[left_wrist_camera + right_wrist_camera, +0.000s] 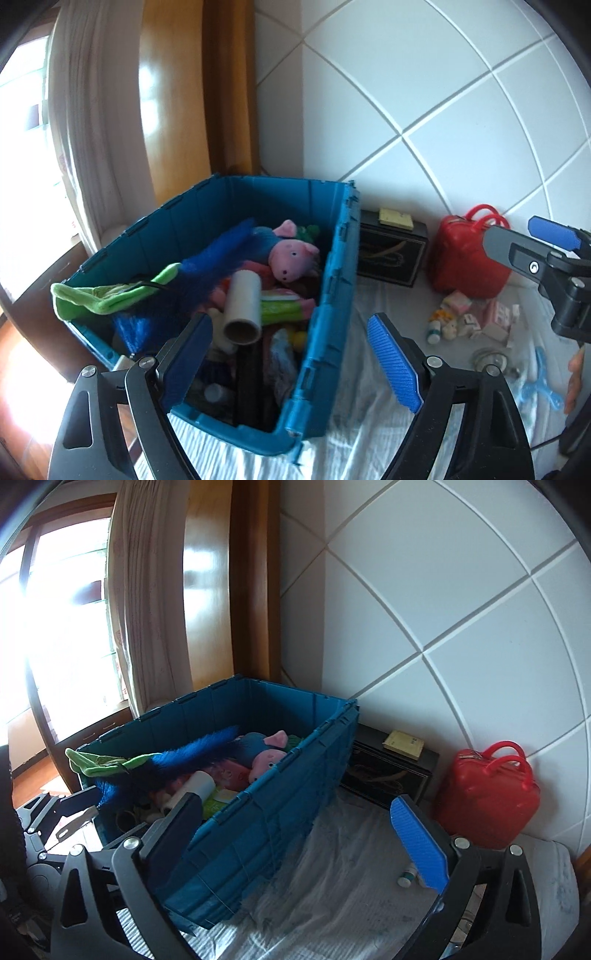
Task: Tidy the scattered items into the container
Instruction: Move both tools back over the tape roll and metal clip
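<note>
On the white quilted bed [354,435], right of the half-filled blue plastic crate [325,295], small light cartons and bottles [469,319] near a rigid red handled case [465,258]; both claws, left [291,363] and right [306,834], agape and empty; best pinched across flat sides.

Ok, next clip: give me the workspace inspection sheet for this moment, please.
Surface: white bedsheet, wrinkled.
Job's things: blue crate holds pig plush, cardboard tube, blue duster, green cloth; small bottles and boxes lie scattered outside.
Clutter: red case, black box.
Grippers: left gripper and right gripper, jaws open, both empty.
Cables: nothing seen.
Surroundings: white padded wall, curtain, window.
</note>
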Demonstrator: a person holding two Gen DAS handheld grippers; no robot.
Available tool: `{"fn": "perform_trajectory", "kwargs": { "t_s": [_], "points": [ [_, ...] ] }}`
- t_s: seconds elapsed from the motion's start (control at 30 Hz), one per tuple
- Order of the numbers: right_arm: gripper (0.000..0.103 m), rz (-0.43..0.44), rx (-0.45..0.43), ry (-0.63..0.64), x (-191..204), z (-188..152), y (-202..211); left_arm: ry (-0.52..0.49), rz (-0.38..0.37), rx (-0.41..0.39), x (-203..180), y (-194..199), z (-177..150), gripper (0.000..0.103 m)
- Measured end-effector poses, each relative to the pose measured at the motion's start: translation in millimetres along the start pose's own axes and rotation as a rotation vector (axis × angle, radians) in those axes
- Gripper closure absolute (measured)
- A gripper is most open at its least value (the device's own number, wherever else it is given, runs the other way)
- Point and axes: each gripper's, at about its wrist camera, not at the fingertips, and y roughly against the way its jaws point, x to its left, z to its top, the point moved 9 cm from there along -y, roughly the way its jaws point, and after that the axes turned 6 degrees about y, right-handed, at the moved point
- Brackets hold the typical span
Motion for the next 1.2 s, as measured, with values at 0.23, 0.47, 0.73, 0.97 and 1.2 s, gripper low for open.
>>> {"fn": "perform_trajectory", "kwargs": {
  "t_s": [0.23,0.47,0.73,0.97,1.2],
  "points": [
    [0.0,-0.124,0.048,-0.092,-84,-69,53,-0.072,-0.063,0.045,-104,1,-32,0.016],
    [0.0,-0.198,0.102,-0.156,-182,-141,110,-0.113,-0.117,0.106,-214,1,-74,0.016],
    [0.0,-0.228,0.176,-0.2,-281,-218,155,-0.156,-0.155,0.174,-318,1,-120,0.016],
    [0.0,-0.234,0.241,-0.245,-337,-265,166,-0.192,-0.128,0.204,-349,-8,-135,0.016],
    [0.0,-0.23,0.255,-0.295,-369,-279,151,-0.193,-0.092,0.22,-342,-39,-124,0.016]
  ]
}}
